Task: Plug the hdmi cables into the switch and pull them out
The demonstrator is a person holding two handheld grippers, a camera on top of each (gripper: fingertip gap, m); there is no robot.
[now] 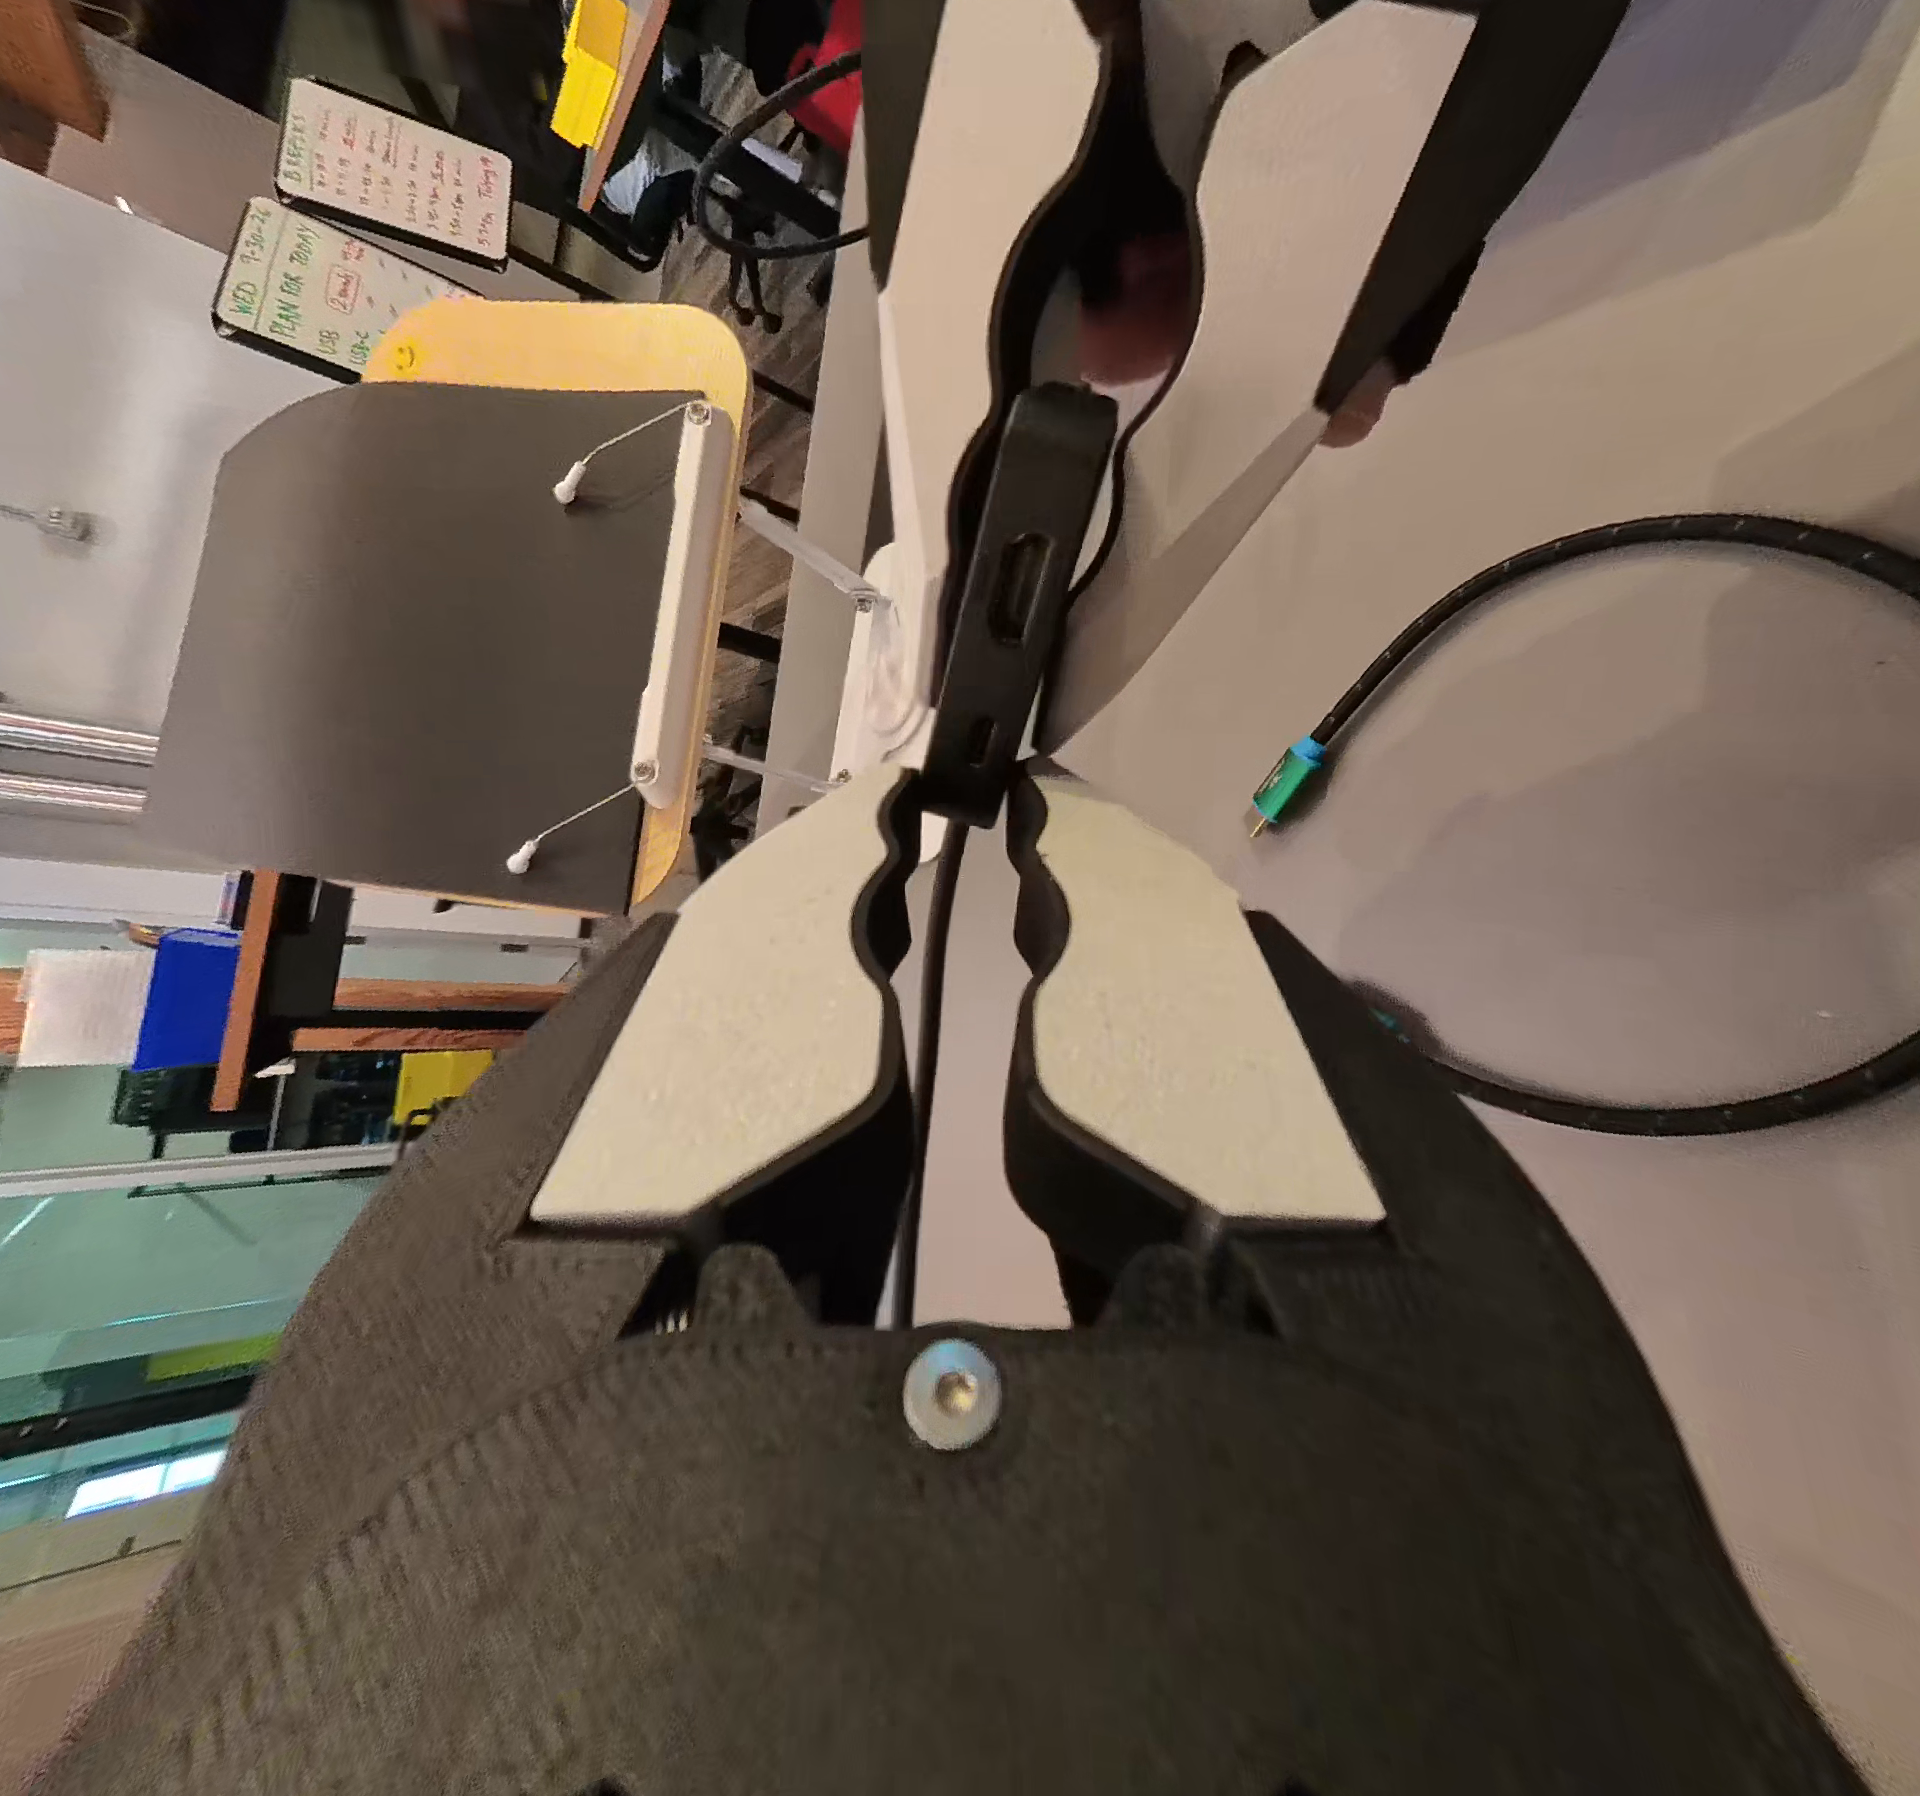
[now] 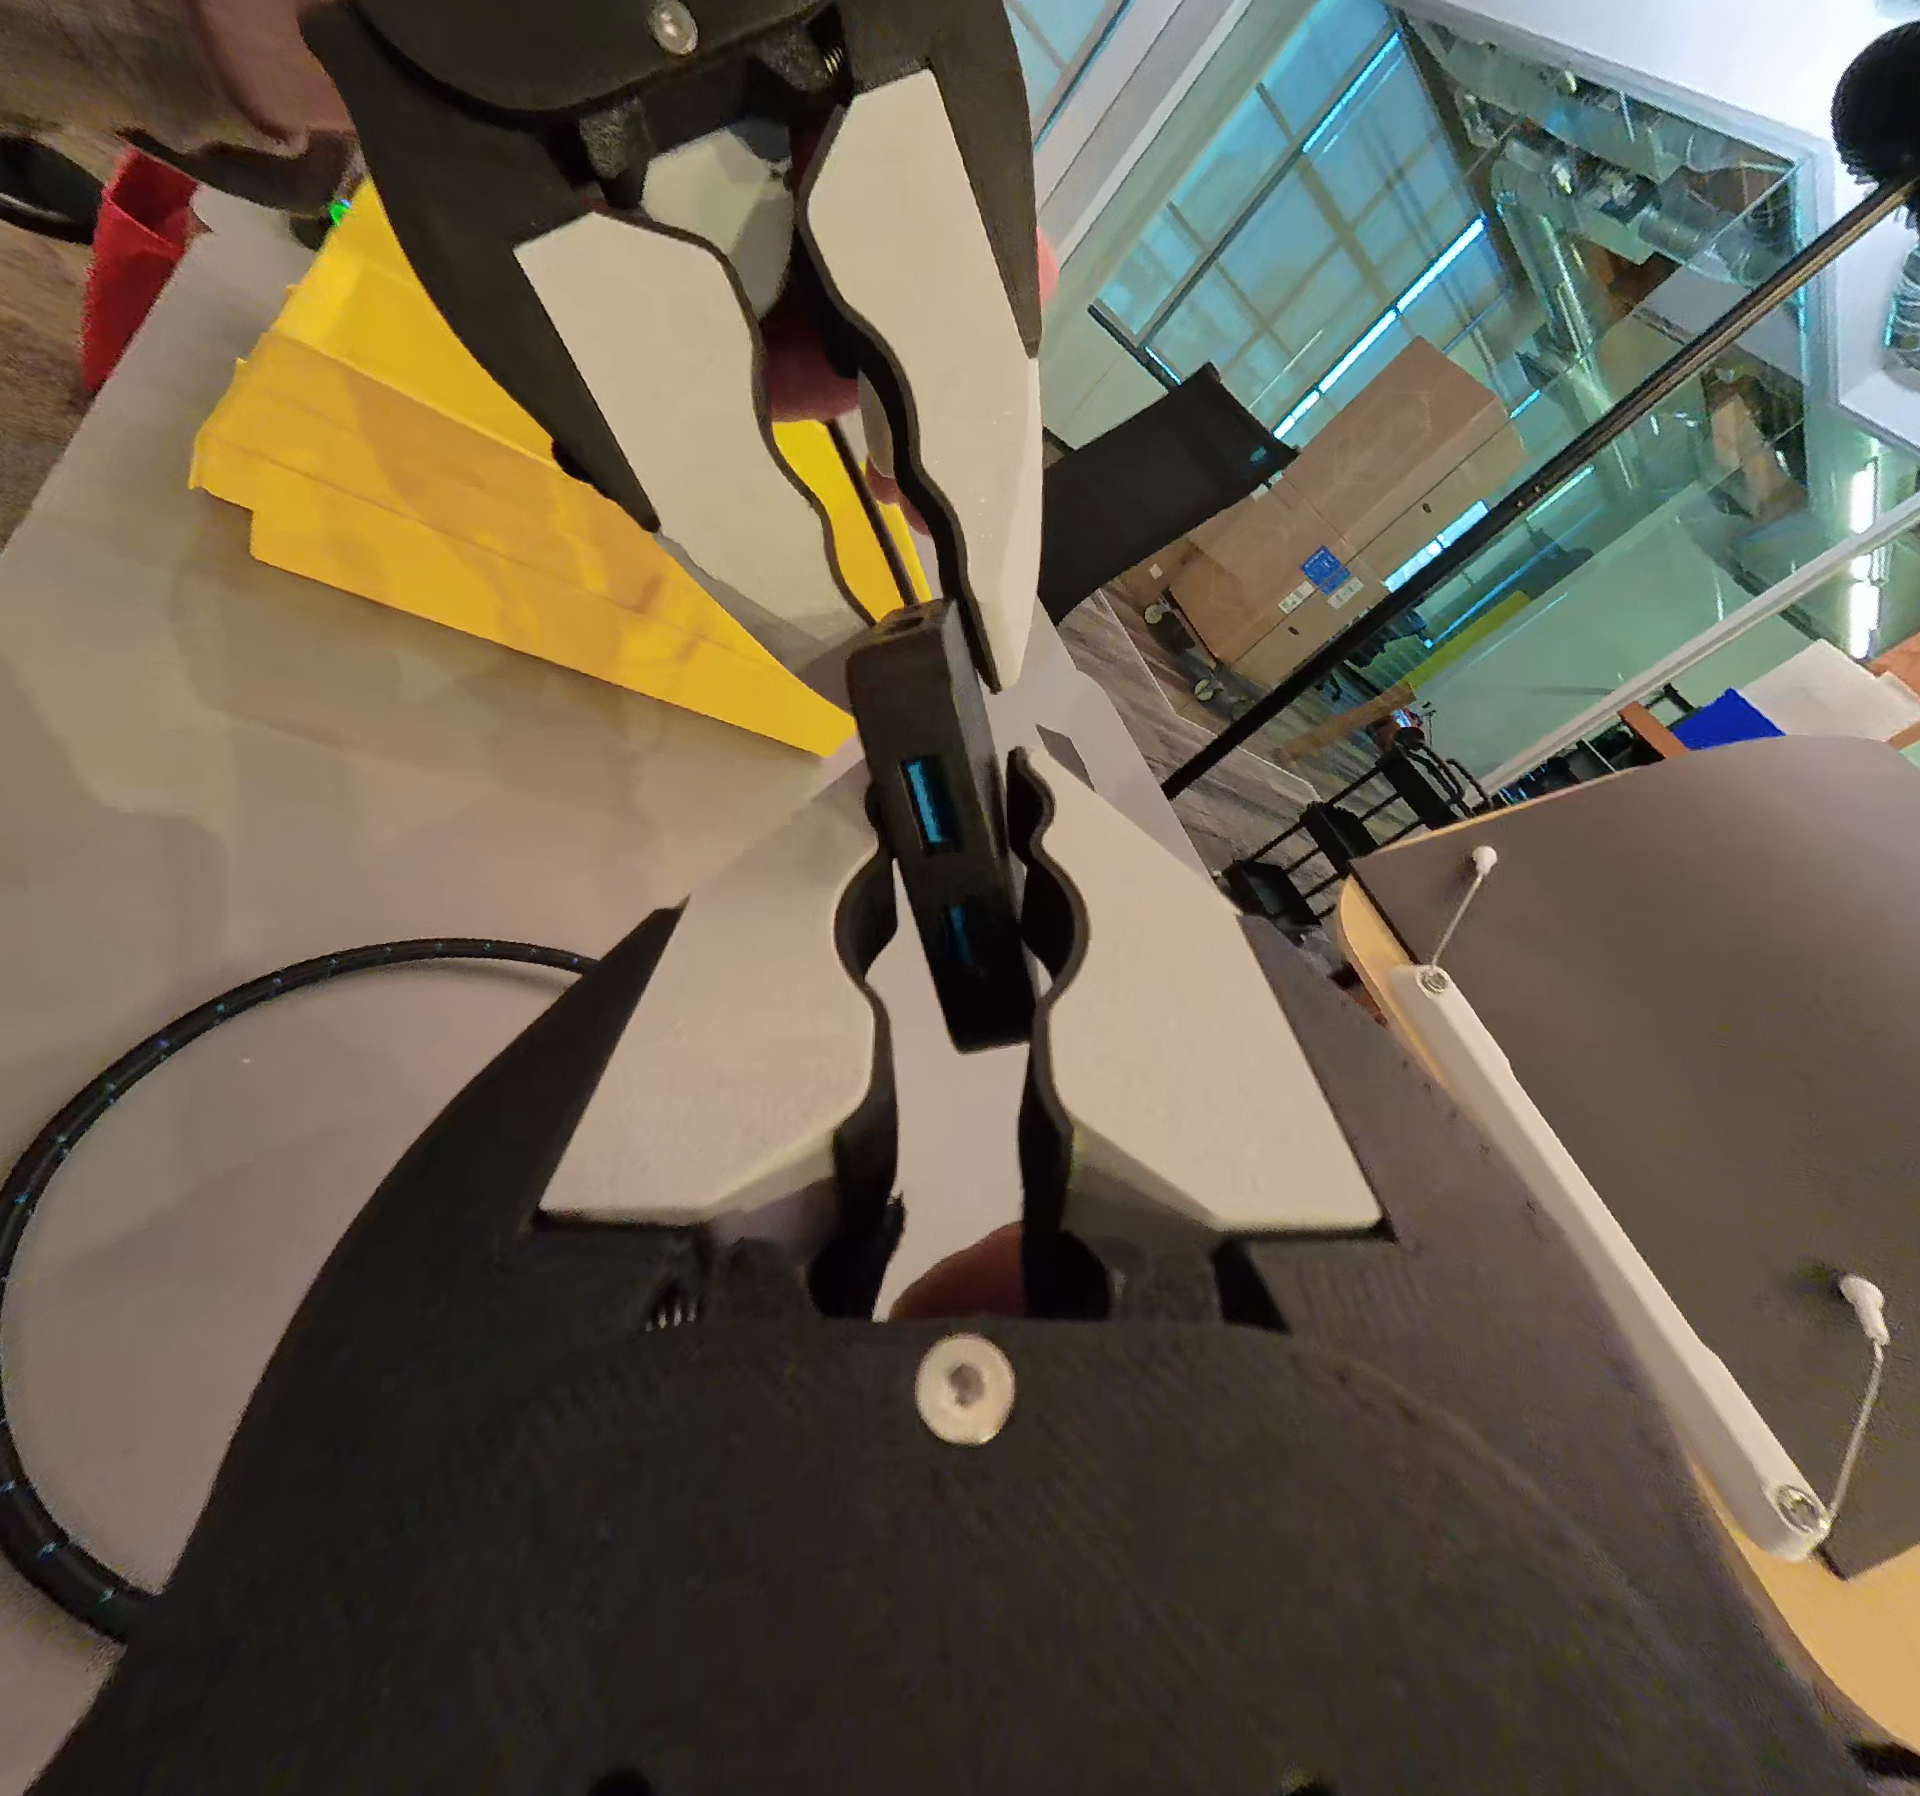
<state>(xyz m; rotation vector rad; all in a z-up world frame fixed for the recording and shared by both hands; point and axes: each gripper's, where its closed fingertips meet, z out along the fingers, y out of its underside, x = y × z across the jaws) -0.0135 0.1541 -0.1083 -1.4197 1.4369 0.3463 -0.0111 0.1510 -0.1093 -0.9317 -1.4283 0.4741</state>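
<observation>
Left tool is clamped on the near end of the black switch, whose thin lead runs back between its fingers. Right tool grips the switch's opposite end, so the switch spans both tools above the desk. Beyond the switch, the braided hdmi cable lies unplugged on the desk, well apart, its green plug free.

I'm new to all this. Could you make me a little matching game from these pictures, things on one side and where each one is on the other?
Things:
1. black switch
2. green cable plug
3. yellow trays

Places:
a. lying loose on the table
b. stacked on the table, beyond the claws
c. gripped at one end by the left claw and at the other by the right claw

Pairs: 1-c, 2-a, 3-b
</observation>
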